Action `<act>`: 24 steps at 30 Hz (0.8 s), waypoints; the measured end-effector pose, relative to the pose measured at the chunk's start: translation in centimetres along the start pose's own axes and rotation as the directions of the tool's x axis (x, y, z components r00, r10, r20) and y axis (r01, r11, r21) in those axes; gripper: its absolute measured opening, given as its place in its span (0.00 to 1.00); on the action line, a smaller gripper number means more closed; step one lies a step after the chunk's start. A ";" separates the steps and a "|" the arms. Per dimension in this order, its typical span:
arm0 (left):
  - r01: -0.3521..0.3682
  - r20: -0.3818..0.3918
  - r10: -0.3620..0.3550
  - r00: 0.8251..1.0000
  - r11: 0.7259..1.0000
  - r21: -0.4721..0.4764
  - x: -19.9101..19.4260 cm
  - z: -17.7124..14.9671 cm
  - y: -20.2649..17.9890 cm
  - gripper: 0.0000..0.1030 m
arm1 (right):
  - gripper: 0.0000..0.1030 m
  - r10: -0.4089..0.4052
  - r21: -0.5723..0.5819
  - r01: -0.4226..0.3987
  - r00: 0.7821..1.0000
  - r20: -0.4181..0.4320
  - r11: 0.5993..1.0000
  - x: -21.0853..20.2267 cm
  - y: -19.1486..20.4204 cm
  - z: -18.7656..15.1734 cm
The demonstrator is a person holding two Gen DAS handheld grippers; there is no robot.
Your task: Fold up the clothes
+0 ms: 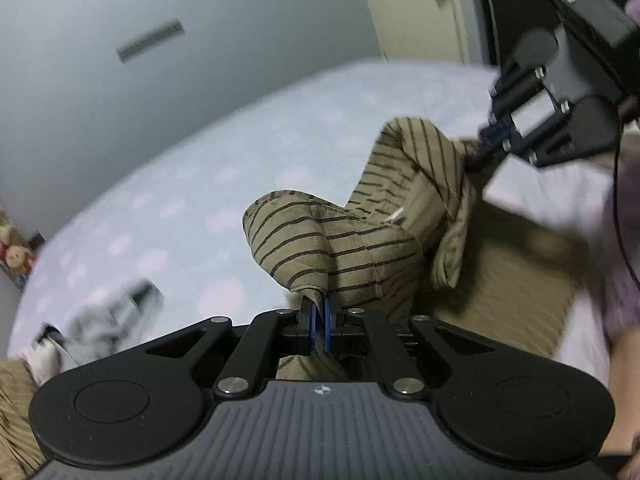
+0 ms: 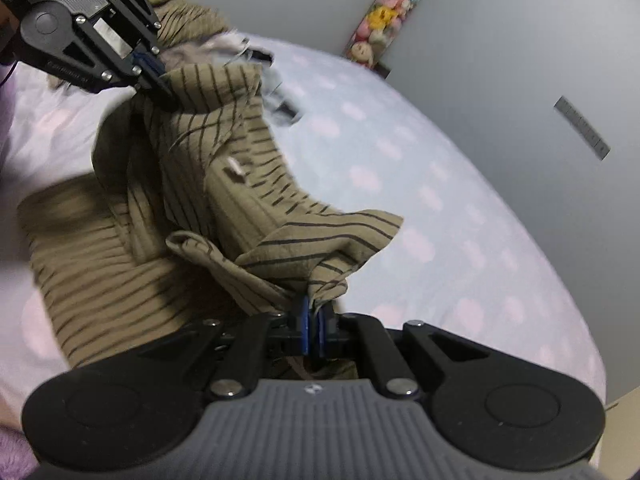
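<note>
My left tool (image 1: 319, 322) is pressed together on a bunched corner of the olive-tan cloth garment with thin dark stripes (image 1: 360, 248), and my right tool (image 2: 316, 326) pinches another corner of the same garment (image 2: 224, 184) in the same way. Between the two pinch points the cloth is raised off the bed and hangs in loose folds, so its upper edge runs from one tool across to the other. The rest of the garment slopes down from both tools to a flat striped portion lying on the pale blue bed sheet with faint pink spots (image 1: 168, 184), on the side nearer my body. The open sheet lies ahead of both tools. I judge neither hand the nearer: the fold requires both corners to travel together, keeping the edge taut. A grey-white item (image 1: 100, 320) lies blurred on the sheet beside my left tool.
</note>
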State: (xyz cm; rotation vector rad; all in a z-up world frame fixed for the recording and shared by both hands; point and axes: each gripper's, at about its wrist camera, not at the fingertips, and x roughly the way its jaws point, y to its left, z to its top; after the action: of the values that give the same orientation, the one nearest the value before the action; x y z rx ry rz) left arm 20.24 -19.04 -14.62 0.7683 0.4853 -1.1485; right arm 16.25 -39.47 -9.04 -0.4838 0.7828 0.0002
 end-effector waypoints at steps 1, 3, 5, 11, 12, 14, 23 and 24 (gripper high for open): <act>0.020 -0.044 -0.019 0.999 1.000 0.012 0.8 -0.4 -0.5 0.02 | 0.05 0.016 0.006 -0.016 1.000 -0.019 1.000 0.5 0.6 -0.4; 0.045 -0.109 -0.042 0.993 0.999 0.028 1.9 -0.8 -0.9 0.02 | 0.05 0.050 0.025 -0.048 0.997 -0.060 0.999 1.7 1.7 -0.8; 0.070 -0.174 -0.062 0.983 0.997 0.041 3.0 -1.2 -1.4 0.04 | 0.05 0.089 0.053 -0.084 0.991 -0.104 0.995 3.0 2.4 -1.0; 0.069 -0.220 -0.068 0.973 0.998 -0.003 3.4 -1.4 -0.7 0.32 | 0.19 0.156 0.171 -0.127 0.974 -0.164 0.977 4.0 2.5 -1.3; 0.063 -0.217 -0.064 0.974 0.998 -0.013 3.0 -1.3 -0.7 0.36 | 0.24 0.158 0.194 -0.126 0.975 -0.157 0.973 3.7 2.5 -1.6; 0.048 -0.181 -0.055 0.982 0.998 -0.045 1.5 -1.1 -0.7 0.50 | 0.35 0.154 0.244 -0.119 0.979 -0.131 0.963 2.8 2.5 -1.9; 0.020 -0.060 -0.039 0.997 0.957 -0.290 -1.0 2.2 3.2 0.54 | 0.43 0.123 0.497 -0.100 0.992 -0.014 0.862 -0.4 -1.2 0.2; 0.009 -0.067 -0.031 0.997 0.951 -0.310 -0.6 2.6 3.5 0.54 | 0.44 0.119 0.516 -0.098 0.993 -0.008 0.851 -0.1 -1.6 0.6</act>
State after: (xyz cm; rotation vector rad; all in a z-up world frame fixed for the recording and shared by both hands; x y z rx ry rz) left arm 23.26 -19.92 -11.51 0.5324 0.7159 -1.0344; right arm 16.92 -40.65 -7.93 0.0738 0.8112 -0.1132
